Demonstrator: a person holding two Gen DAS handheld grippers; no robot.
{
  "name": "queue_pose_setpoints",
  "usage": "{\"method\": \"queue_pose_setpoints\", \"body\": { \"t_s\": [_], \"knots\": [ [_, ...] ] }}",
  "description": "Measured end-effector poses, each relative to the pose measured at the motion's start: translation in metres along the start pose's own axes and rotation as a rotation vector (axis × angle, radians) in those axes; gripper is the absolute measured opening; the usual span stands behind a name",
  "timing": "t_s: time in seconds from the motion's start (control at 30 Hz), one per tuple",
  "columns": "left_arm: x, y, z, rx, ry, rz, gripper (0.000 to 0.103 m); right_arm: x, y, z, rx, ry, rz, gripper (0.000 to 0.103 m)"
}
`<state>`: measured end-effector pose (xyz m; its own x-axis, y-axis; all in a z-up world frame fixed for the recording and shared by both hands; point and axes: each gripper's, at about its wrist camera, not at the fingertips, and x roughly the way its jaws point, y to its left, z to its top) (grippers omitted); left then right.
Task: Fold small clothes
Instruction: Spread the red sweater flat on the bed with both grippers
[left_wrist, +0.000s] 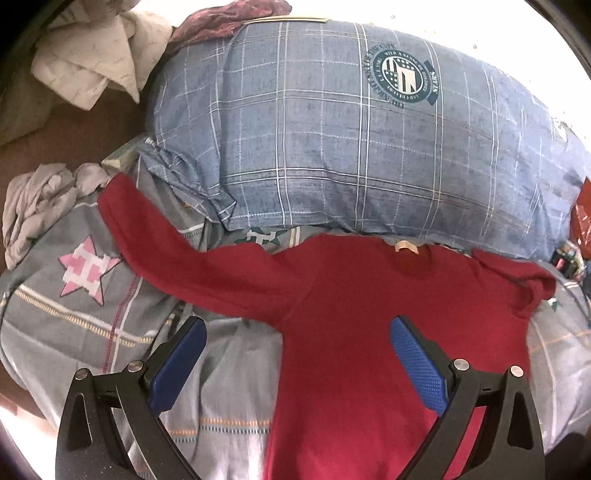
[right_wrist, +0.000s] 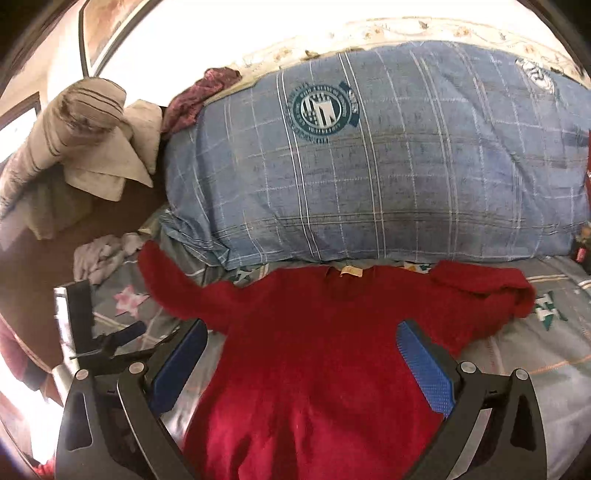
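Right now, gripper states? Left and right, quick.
Left gripper: open, holding nothing, above the red sweater.
Right gripper: open, holding nothing, above the same sweater.

Each camera sits on its own gripper and looks forward between two wide-apart jaws, down at a bed. Both face the blue checked pillow (left_wrist: 351, 147) at the far end. The left camera hangs close over the red sweater (left_wrist: 369, 332), a bit to its left side. The right camera looks from a little farther right and back. Both views share the sweater, the pillow, the star-patterned sheet (left_wrist: 74, 314) and the white cloth pile (right_wrist: 99, 254). The right view also shows the left gripper (right_wrist: 110, 339).
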<state>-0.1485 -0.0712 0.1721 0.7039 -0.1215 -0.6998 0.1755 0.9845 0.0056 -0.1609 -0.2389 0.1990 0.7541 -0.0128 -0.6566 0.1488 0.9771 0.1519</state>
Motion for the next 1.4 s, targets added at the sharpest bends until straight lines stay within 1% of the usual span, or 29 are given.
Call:
{"method": "queue_pose_setpoints", "body": {
  "t_s": [0.07,0.2,0.27,0.37,0.47,0.53,0.67,0.77,0.87,1.0,1.17,1.4],
  "knots": [
    [0.014,-0.005,0.002,0.01,0.007,0.004,0.1,0.022,-0.001,-0.006,0.011,0.016,-0.03,0.103],
    [0.043,-0.006,0.005,-0.012,0.026,-0.026,0.1,0.057,-0.006,-0.015,0.016,0.038,-0.061,0.103],
    [0.061,-0.007,0.005,-0.012,0.034,-0.025,0.1,0.07,-0.007,-0.02,0.015,0.036,-0.083,0.103],
    [0.081,-0.004,0.002,-0.011,0.041,-0.008,0.1,0.083,-0.006,-0.024,-0.015,0.037,-0.114,0.103],
    [0.102,0.0,0.001,-0.038,0.092,-0.018,0.1,0.099,-0.005,-0.025,-0.026,0.046,-0.128,0.103],
    [0.111,0.002,0.003,-0.054,0.109,-0.022,0.1,0.11,-0.006,-0.027,-0.03,0.053,-0.148,0.103],
    [0.126,0.0,0.006,-0.026,0.11,0.012,0.1,0.132,-0.005,-0.031,-0.039,0.068,-0.167,0.103],
    [0.138,0.001,0.007,-0.032,0.121,0.019,0.1,0.144,-0.002,-0.032,-0.041,0.081,-0.166,0.102],
    [0.144,0.004,0.007,-0.05,0.12,0.033,0.1,0.153,0.003,-0.033,-0.064,0.096,-0.162,0.101],
    [0.145,0.006,0.002,-0.048,0.119,0.044,0.1,0.161,0.009,-0.033,-0.091,0.101,-0.158,0.101],
    [0.152,0.007,0.001,-0.045,0.131,0.052,0.1,0.169,0.01,-0.034,-0.074,0.109,-0.145,0.101],
    [0.151,0.01,0.002,-0.053,0.118,0.046,0.1,0.177,0.01,-0.034,-0.065,0.122,-0.175,0.101]
  ]
}}
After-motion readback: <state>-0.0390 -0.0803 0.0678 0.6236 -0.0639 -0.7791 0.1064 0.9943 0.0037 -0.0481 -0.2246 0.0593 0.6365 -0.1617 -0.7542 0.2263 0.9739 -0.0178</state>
